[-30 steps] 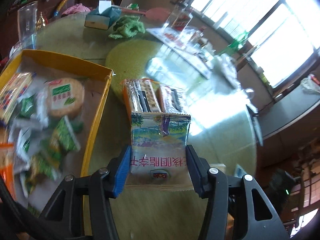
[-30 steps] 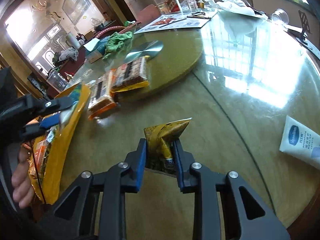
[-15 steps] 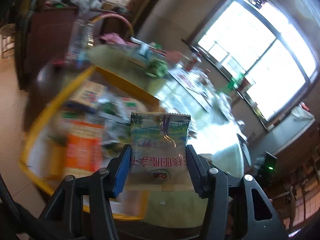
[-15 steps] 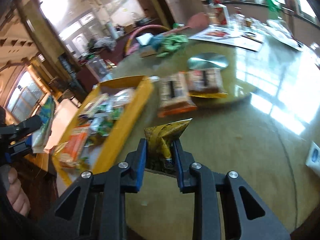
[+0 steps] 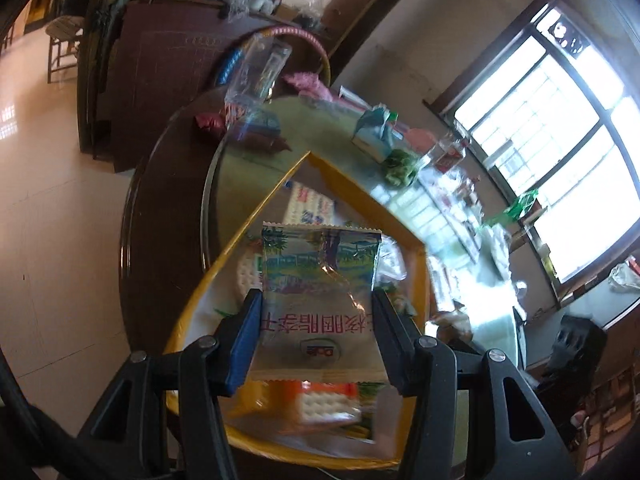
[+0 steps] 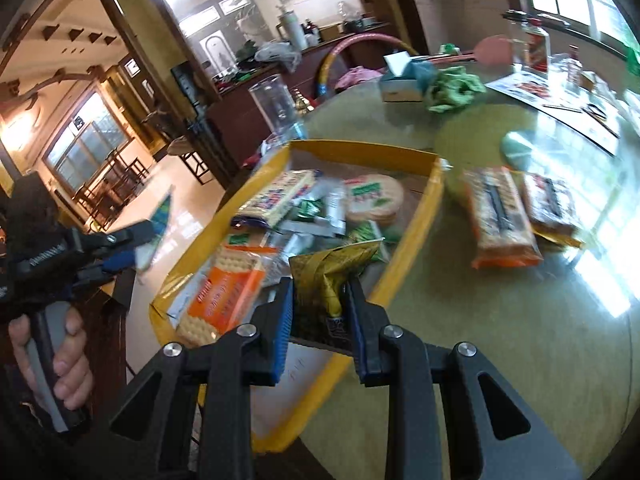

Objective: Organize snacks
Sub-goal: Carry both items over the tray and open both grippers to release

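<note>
My left gripper (image 5: 316, 312) is shut on a flat snack packet (image 5: 320, 288) printed with a landscape and pink characters, held above the yellow tray (image 5: 256, 216). In the right wrist view my right gripper (image 6: 320, 300) is shut on a crumpled gold snack packet (image 6: 328, 268), hovering over the near corner of the same yellow tray (image 6: 420, 216), which holds several cracker packs and small green sachets. The left gripper (image 6: 132, 244) shows there too, at the left beyond the tray, held by a hand (image 6: 68, 344), its packet edge-on.
Two orange-edged cracker packs (image 6: 500, 216) lie on the glass table (image 6: 520, 320) right of the tray. A clear cup (image 6: 276, 104), a tissue box (image 6: 404, 80) and a green cloth (image 6: 452, 88) stand beyond. The table edge and tiled floor (image 5: 60, 200) lie to the left.
Both grippers have swung left with their packets, from over the bare table to over the yellow tray. Both grips are unchanged.
</note>
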`<state>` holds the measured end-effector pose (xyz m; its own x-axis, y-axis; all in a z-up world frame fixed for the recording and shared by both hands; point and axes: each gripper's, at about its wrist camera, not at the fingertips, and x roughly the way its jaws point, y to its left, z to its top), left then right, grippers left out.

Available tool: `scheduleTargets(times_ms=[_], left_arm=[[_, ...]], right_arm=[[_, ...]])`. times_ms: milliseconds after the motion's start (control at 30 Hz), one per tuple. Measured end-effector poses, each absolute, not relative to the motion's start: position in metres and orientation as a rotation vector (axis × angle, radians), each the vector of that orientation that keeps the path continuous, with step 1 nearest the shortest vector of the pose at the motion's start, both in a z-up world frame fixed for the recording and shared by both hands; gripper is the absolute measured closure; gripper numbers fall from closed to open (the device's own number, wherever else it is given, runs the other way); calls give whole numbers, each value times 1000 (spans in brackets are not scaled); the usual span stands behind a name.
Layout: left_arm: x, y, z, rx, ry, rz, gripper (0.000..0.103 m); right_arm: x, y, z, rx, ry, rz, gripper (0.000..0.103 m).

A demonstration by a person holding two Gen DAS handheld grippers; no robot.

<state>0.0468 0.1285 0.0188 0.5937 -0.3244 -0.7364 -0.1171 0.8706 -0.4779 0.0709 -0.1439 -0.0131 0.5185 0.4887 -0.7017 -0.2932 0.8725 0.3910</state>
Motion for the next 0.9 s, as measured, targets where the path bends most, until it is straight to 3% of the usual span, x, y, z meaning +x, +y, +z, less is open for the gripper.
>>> scheduleTargets(times_ms=[533,633,667,800,900], left_arm=[[72,117,-14,-278,1066,-94,45],[69,118,-14,-295,1052,-120,34],[69,118,-14,-301,1051,-125,30],[65,113,-13,-291,1067,-153,24],[58,110,-10,-272,1068,-189,24]], right_arm=[[158,-89,-52,241,1039,490,75],[164,-89,-55,269,1053,487,74],[166,-90,-55,278,1057,476,72],[168,-97,-47,306,1049,428,43],[161,-108,-33,327,1009,395,39]])
